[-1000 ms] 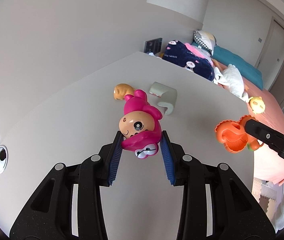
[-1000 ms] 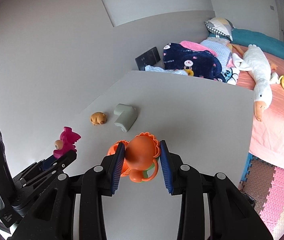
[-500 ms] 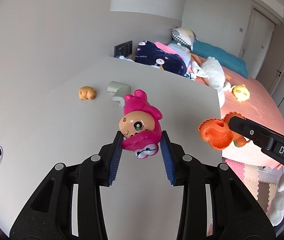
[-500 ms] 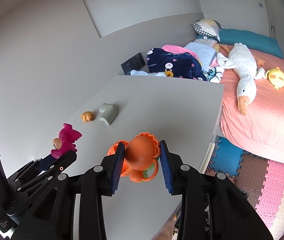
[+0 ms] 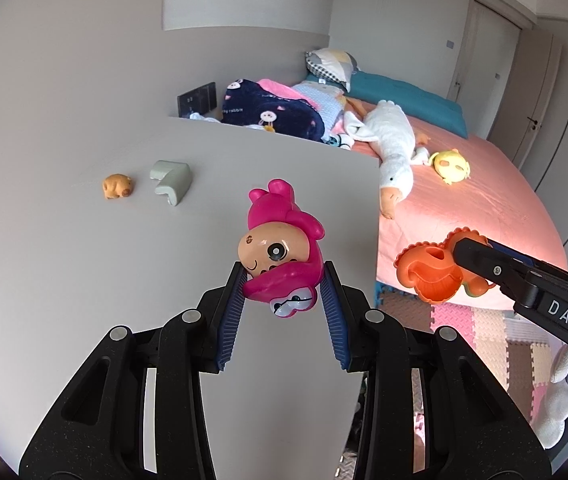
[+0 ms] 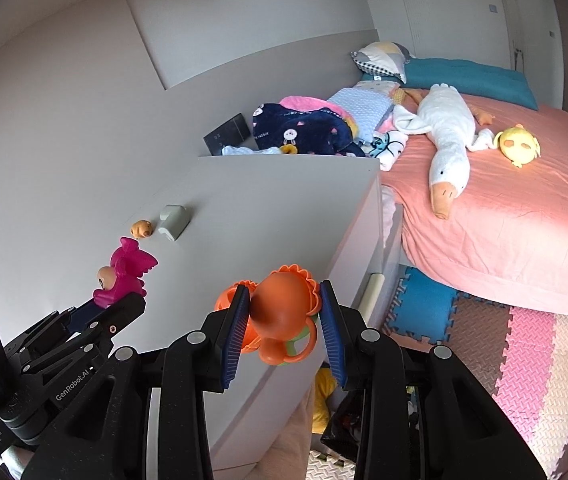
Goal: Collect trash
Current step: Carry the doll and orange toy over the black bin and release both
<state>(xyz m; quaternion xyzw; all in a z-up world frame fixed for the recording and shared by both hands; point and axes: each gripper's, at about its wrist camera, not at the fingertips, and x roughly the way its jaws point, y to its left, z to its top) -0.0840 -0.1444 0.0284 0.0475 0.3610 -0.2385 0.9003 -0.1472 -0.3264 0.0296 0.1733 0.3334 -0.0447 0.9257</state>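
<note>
I am pinching a pink doll figure (image 5: 279,256) in my left gripper (image 5: 281,300) and an orange toy (image 6: 284,312) in my right gripper (image 6: 284,332), both lifted above the white desk (image 5: 123,260). Still lying there, I judge: a small tan animal figure (image 5: 117,186) and a grey-green corner guard (image 5: 170,176) just beside it.

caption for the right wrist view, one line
Right gripper clamps orange toy beside the desk edge, bed beyond.

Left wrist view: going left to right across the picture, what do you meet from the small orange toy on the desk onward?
Small orange toy → grey corner piece → pink doll in the left tongs → white goose plush → orange toy → yellow plush.
</note>
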